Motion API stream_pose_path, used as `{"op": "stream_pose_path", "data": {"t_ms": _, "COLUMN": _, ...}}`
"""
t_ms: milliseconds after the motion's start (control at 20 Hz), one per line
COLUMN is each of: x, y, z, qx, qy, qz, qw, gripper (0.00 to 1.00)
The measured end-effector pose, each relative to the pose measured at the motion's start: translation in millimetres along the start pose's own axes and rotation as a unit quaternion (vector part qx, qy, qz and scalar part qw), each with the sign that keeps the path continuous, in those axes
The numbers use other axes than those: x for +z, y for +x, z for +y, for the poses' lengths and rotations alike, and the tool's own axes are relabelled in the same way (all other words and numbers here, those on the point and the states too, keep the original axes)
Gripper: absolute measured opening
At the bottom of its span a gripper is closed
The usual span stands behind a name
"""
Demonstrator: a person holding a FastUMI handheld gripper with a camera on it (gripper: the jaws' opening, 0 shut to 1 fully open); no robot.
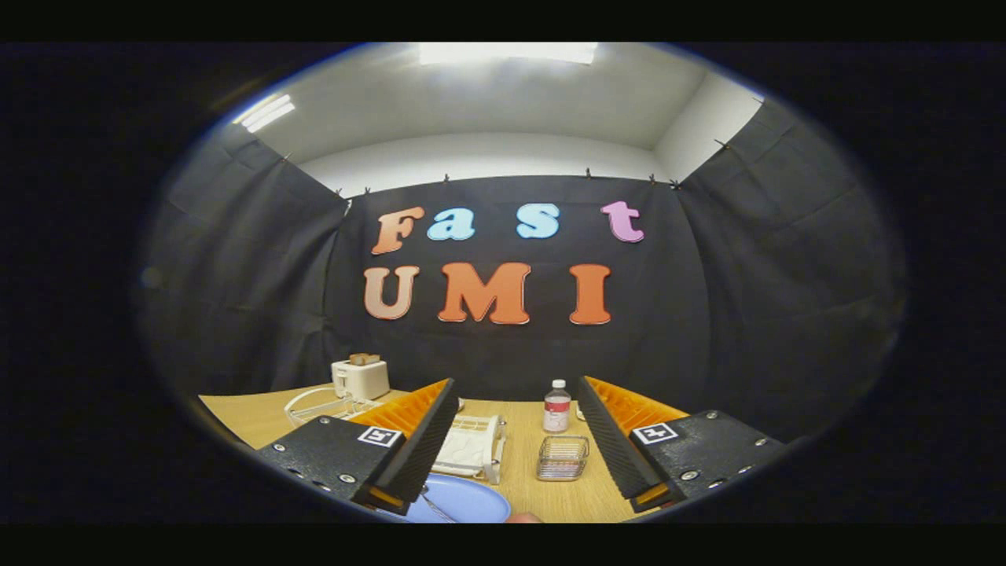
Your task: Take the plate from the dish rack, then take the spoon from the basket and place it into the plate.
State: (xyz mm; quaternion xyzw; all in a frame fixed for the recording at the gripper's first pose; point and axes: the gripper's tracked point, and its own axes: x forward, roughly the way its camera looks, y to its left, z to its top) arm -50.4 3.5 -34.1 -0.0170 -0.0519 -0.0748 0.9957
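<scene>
1. Toaster (pixel 361 378), white, at the far left of the wooden table (pixel 244 417), bread in its slot.
2. Dish rack (pixel 474 445), white, beyond the left finger.
3. Plate (pixel 464 500), blue, flat on the table just below the fingers, spoon (pixel 435 505) lying in it.
4. Gripper (pixel 519 440): fingers spread wide, holding nothing.
5. Basket (pixel 563 457), wire, between the fingers.
6. Bottle (pixel 556 406), clear, upright behind the basket.
</scene>
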Motion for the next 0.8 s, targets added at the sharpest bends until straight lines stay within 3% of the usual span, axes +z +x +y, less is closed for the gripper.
{"op": "stream_pose_path", "data": {"t_ms": 800, "x": -8, "y": 5, "z": 6, "qx": -0.006, "qy": -0.005, "qz": -0.001, "qw": 1.0, "gripper": 0.91}}
